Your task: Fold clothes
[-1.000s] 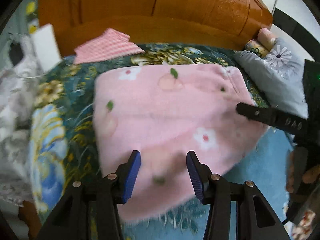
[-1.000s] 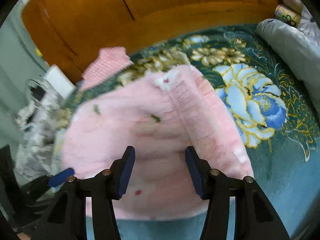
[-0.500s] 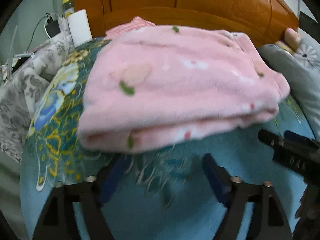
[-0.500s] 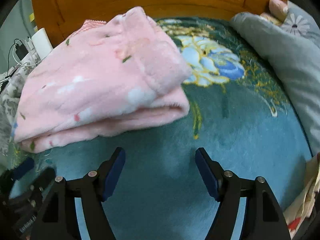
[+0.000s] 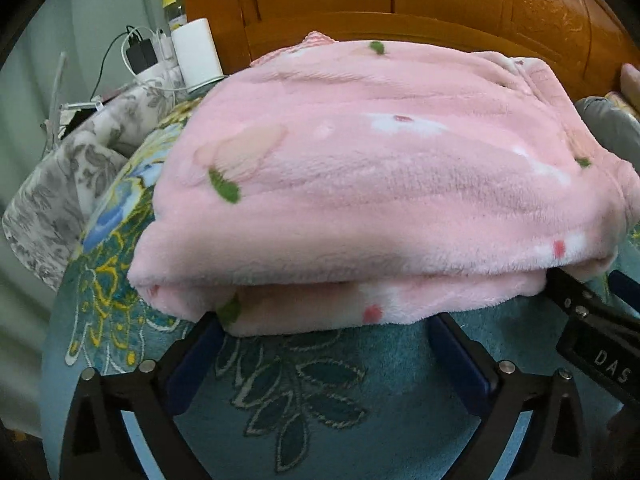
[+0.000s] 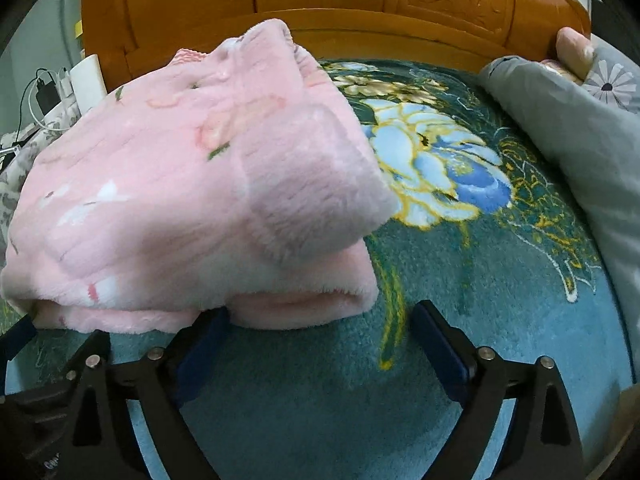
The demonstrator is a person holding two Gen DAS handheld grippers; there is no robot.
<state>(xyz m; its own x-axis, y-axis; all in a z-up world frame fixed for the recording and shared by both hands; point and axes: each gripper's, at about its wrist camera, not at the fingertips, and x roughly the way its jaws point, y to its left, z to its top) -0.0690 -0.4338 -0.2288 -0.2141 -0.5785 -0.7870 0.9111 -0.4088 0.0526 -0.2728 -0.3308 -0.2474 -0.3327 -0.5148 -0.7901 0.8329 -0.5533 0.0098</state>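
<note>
A folded pink fleece garment (image 5: 380, 184) with small flower and leaf prints lies on a teal floral bedspread (image 5: 304, 392). It also shows in the right wrist view (image 6: 180, 208). My left gripper (image 5: 324, 328) is open, low on the bedspread, with both fingertips at the garment's near edge. My right gripper (image 6: 320, 316) is open, its left fingertip (image 6: 208, 328) at the garment's near right corner and its right fingertip on bare bedspread. The right gripper's finger (image 5: 580, 312) shows at the right of the left wrist view.
A wooden headboard (image 6: 320, 0) stands behind the bed. A grey flowered pillow (image 6: 580, 128) lies at the right. A white cylinder (image 5: 196, 56), chargers and cables stand at the far left beside grey patterned fabric (image 5: 60, 184). A second pink knitted item (image 5: 320, 38) peeks behind the garment.
Both grippers dropped from above the garment to bedspread level and moved in to its near edge. Their jaws opened wider.
</note>
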